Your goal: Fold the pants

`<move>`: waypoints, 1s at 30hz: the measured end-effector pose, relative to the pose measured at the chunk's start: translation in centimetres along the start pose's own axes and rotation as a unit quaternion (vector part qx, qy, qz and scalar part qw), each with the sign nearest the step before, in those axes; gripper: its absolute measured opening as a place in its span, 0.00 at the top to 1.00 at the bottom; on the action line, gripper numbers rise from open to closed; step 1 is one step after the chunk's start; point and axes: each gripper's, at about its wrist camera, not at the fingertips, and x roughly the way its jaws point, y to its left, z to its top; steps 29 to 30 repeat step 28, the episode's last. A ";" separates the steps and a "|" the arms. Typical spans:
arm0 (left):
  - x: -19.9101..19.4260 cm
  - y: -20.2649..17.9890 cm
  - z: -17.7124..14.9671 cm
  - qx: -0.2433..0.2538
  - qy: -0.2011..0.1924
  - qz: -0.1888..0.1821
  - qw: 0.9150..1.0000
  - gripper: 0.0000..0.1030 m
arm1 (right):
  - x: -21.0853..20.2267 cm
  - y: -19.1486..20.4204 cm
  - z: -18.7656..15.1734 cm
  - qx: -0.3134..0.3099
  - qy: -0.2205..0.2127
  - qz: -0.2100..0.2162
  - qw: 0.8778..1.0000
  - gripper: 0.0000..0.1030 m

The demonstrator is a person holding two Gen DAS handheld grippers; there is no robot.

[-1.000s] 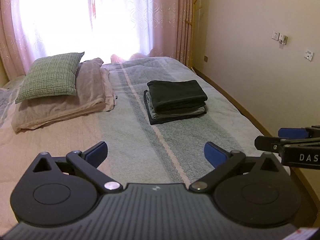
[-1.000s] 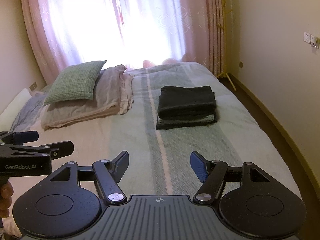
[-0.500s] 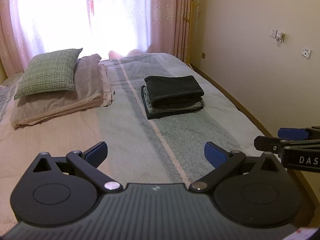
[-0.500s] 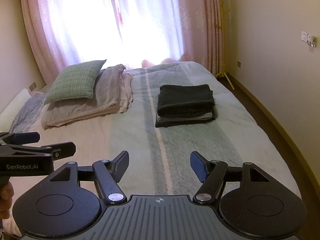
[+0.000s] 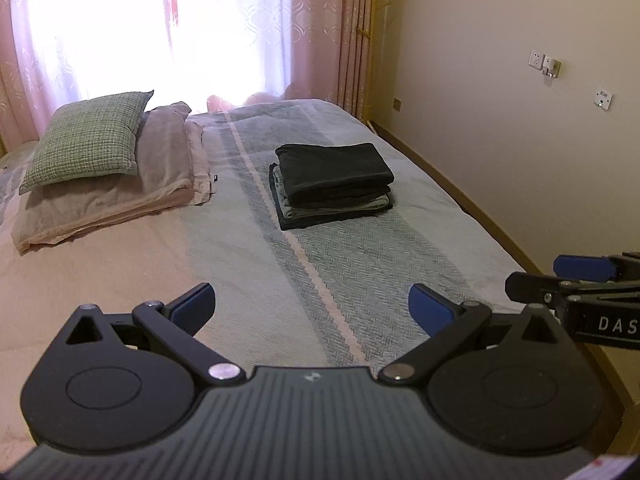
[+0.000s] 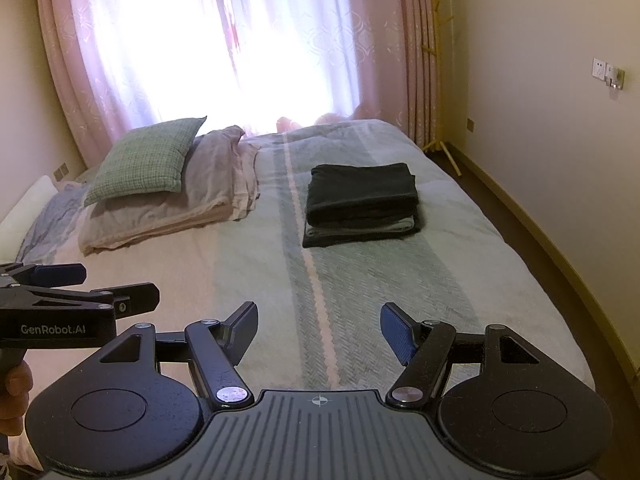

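My left gripper and right gripper gape wide, empty, near the bed; folded pants lie far ahead.

Both handheld grippers are matte black, each with two round housings, a ribbed grey centre plate, silver pivot screws and blue finger pads. The left gripper carries white "GenRobot.AI" lettering; the right gripper shows "DAS" on its side.

Dark pants folded flat atop neat clothes stack, mid-bed on striped cover.
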 end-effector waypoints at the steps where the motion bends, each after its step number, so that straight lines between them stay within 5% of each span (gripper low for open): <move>1: 0.1 -0.2 0.0 -0.001 0.000 0.002 1.000 0.01 | 0.0 -0.1 0.1 -0.002 -0.001 0.001 1.000 0.37; 30: 3.8 -7.8 2.6 -0.020 -0.002 0.035 0.999 0.01 | 1.5 -8.6 2.9 -0.032 0.007 0.044 0.998 0.37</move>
